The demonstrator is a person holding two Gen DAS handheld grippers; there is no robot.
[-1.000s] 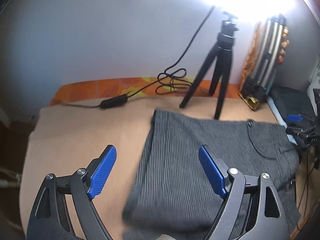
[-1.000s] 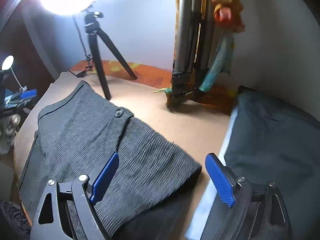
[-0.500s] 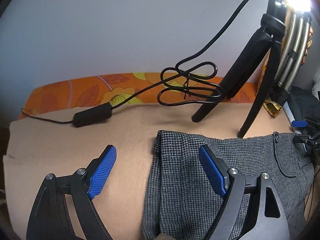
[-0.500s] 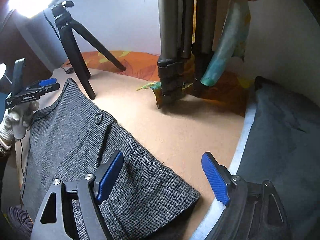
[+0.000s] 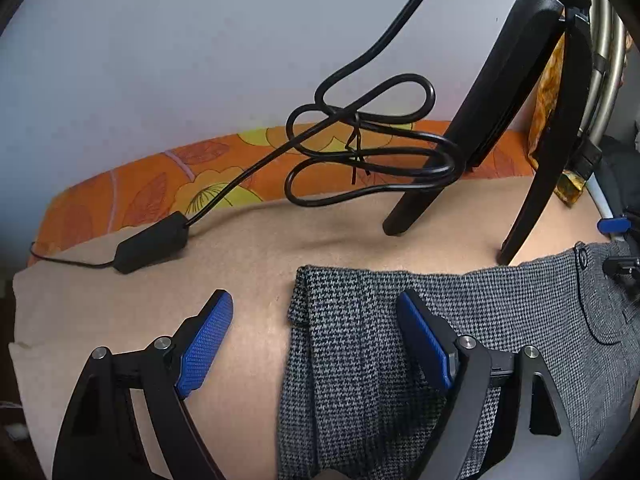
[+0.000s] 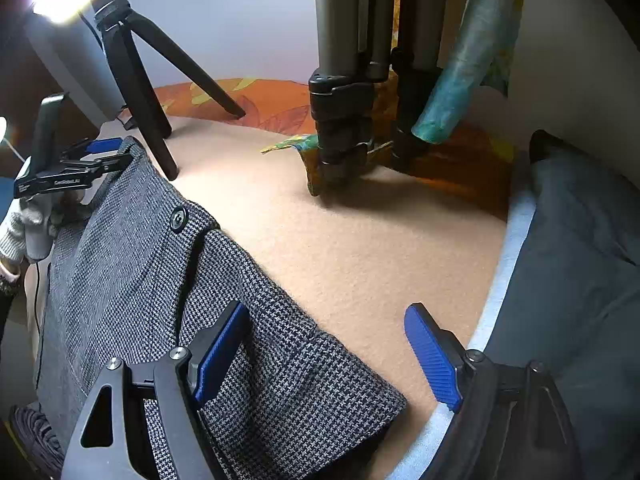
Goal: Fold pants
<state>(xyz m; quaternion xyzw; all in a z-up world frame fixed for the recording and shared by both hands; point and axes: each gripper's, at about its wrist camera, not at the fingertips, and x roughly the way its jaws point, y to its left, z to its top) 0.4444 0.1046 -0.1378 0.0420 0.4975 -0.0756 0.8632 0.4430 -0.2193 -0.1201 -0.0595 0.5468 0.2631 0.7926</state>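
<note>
With both the left gripper (image 5: 316,340) and right gripper (image 6: 328,350) jaws apart over the pants (image 5: 400,340) lying folded on the tan bed (image 5: 200,272), closing risks pinching only the top layer, or snagging the far tripod (image 5: 520,120).

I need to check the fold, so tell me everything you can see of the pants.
The pants are grey houndstooth weave, lying flat on the tan blanket, folded into a band. A dark button sits on a flap. The left gripper straddles one end, the right gripper the other, both open. A tripod foot stands at the far edge.
</note>
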